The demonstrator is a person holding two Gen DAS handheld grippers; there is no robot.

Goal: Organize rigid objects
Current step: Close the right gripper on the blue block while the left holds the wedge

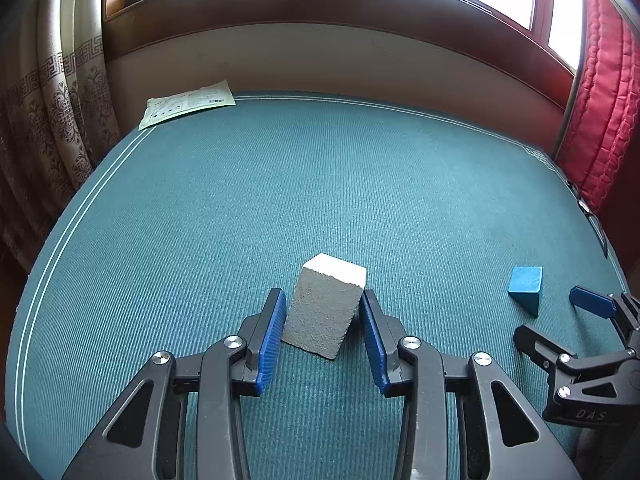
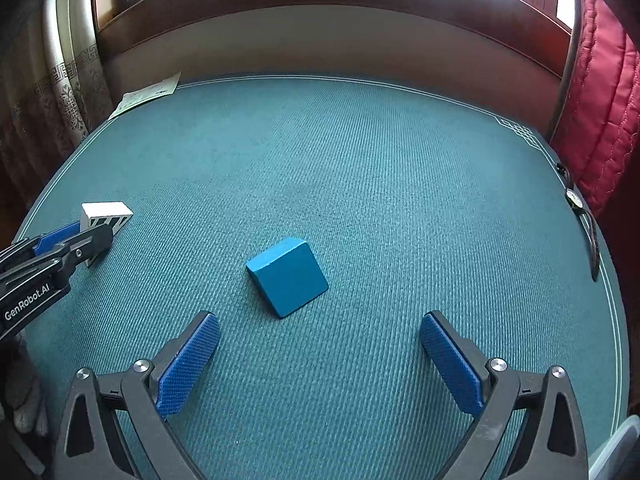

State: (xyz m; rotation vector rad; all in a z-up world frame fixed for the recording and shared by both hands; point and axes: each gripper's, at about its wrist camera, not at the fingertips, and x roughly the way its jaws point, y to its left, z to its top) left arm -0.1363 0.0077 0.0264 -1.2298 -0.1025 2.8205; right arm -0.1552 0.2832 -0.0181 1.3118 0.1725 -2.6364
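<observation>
A white foam-like block (image 1: 324,304) stands slightly tilted on the teal mat (image 1: 280,180). My left gripper (image 1: 322,296) is shut on it, a blue pad pressing each side. In the right wrist view the same block (image 2: 106,212) shows at the far left, with the left gripper (image 2: 94,236) around it. A blue wedge block (image 2: 288,276) lies flat on the mat, just ahead of my right gripper (image 2: 320,320). That gripper is wide open with nothing between its fingers. From the left wrist view the wedge (image 1: 526,286) sits to the right, beside the right gripper (image 1: 556,316).
A printed paper leaflet (image 1: 188,102) lies at the mat's far left corner. A red quilted cushion (image 1: 600,100) stands along the right edge, and a patterned curtain (image 1: 52,120) hangs on the left. A small watch-like item with a strap (image 2: 576,200) rests at the right rim.
</observation>
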